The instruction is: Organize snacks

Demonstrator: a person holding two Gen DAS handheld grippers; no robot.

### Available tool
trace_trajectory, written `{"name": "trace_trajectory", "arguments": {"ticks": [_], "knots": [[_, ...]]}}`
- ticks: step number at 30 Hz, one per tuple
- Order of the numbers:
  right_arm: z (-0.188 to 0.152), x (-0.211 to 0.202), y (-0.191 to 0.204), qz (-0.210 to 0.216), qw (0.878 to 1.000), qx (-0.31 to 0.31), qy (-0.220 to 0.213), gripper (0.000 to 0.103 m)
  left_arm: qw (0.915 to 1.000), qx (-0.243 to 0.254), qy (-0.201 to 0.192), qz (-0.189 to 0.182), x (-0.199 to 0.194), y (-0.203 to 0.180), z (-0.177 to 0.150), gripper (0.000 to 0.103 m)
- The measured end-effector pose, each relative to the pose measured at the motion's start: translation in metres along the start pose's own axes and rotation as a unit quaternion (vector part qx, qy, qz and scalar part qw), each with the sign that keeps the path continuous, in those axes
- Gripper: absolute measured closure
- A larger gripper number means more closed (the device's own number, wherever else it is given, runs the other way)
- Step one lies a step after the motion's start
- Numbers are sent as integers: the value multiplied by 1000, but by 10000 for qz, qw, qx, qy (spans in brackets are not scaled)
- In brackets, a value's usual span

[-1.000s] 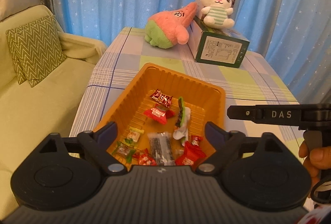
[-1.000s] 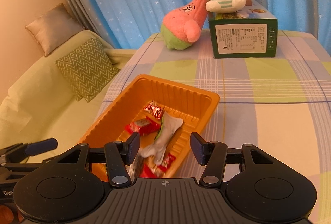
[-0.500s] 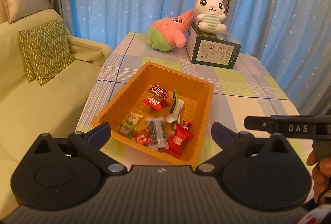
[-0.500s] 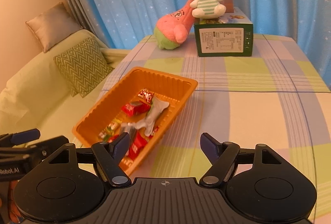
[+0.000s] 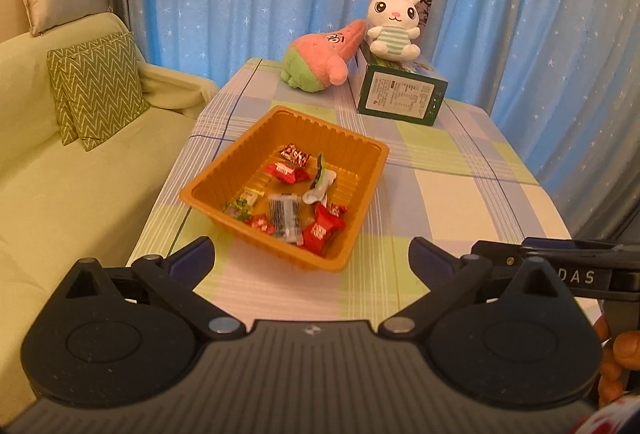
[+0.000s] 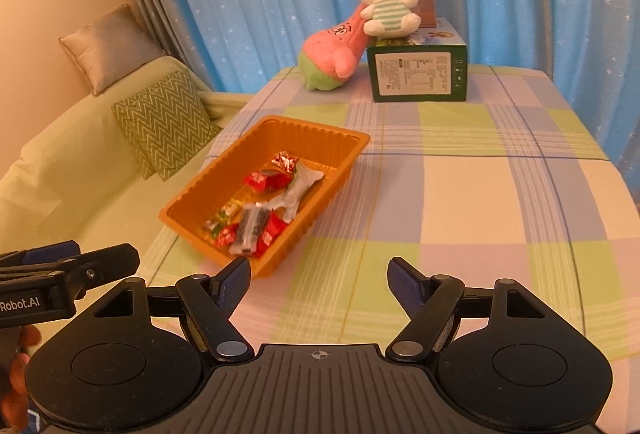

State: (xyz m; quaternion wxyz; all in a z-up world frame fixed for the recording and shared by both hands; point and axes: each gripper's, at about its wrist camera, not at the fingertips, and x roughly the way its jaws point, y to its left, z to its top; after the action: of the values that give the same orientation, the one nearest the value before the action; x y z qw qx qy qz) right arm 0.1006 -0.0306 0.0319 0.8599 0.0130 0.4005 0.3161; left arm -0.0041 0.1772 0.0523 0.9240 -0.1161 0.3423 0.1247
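An orange tray (image 5: 240, 149) (image 6: 224, 169) sits on the checked tablecloth near the table's left edge. Several wrapped snacks lie in it: red packets (image 5: 320, 230) (image 6: 264, 179), a grey striped packet (image 5: 285, 214) (image 6: 250, 226), a green-yellow candy (image 5: 243, 201) and a white wrapper (image 5: 320, 189) (image 6: 298, 189). My left gripper (image 5: 312, 258) hangs open above the near table edge, short of the tray, nothing between its fingers. My right gripper (image 6: 319, 274) is open too, empty, to the right of the tray's near corner.
At the table's far end stand a green box (image 5: 402, 97) (image 6: 418, 75) with a white bunny plush (image 5: 394, 25) on it and a pink-green star plush (image 5: 320, 63) beside it. A sofa with cushions (image 5: 96, 89) runs along the left. Blue curtains hang behind.
Both grippers have pulled back and up from the tray, which now looks smaller and farther. Both pairs of jaws have opened wider. The snacks in the tray lie as before.
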Motion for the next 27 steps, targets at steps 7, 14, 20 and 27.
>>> {"name": "trace_trajectory", "arguments": {"ticks": [7,14,20,27], "knots": [[-25,-29,-3,-102,9999,-42,-65,28,9998,88,-31,182,-23,-10,-19,1],[-43,-56,-2,-68,9998,-66,-164,28,9994,112,-3,314,-44,-21,-36,1],[-54,-74,-3,-179,9994,-153,-256,28,9993,197,-55,303,-52,-33,-43,1],[-62,-82,-7,-222,9994,-149,-229,28,9992,267,-90,281,-57,-41,-49,1]]}}
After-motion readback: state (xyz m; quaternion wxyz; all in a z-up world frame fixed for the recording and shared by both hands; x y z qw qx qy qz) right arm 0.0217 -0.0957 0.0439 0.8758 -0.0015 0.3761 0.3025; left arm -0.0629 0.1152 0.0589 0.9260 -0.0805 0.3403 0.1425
